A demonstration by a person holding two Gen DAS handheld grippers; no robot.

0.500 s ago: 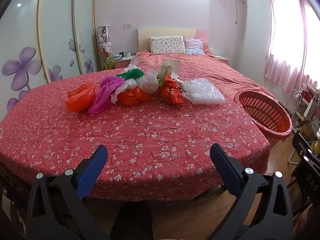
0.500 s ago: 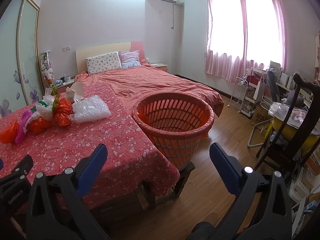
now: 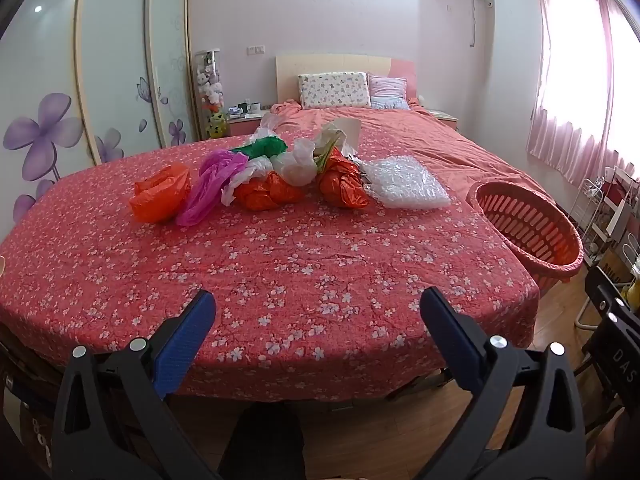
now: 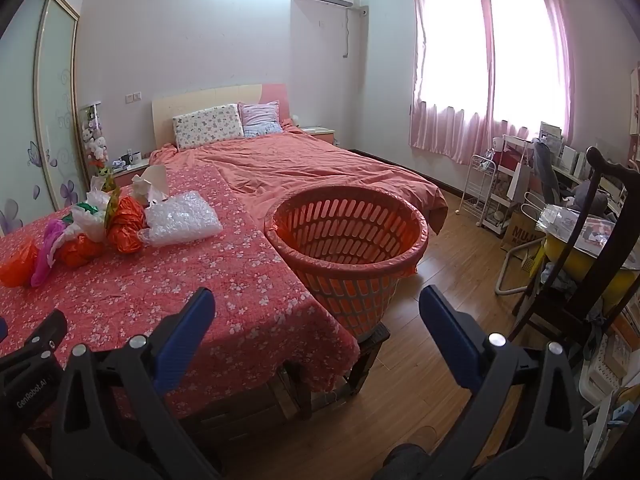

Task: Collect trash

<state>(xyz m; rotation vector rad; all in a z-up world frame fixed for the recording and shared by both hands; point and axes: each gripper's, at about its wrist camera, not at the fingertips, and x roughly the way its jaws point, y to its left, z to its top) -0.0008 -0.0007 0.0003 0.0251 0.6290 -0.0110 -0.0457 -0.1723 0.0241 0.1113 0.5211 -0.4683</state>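
Both the left tongs (image 3: 316,312) and right tongs (image 4: 316,310) are held wide apart, gripping nothing; crumpled bags (image 3: 264,172) are heaped on the flowered surface (image 3: 280,264), near the basket (image 4: 348,236)

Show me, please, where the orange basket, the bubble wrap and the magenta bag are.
orange basket (image 4: 346,258): right wrist view, on its near rim.
bubble wrap (image 3: 404,184): left wrist view, middle of the clear sheet.
magenta bag (image 3: 210,188): left wrist view, middle of the crumpled plastic.
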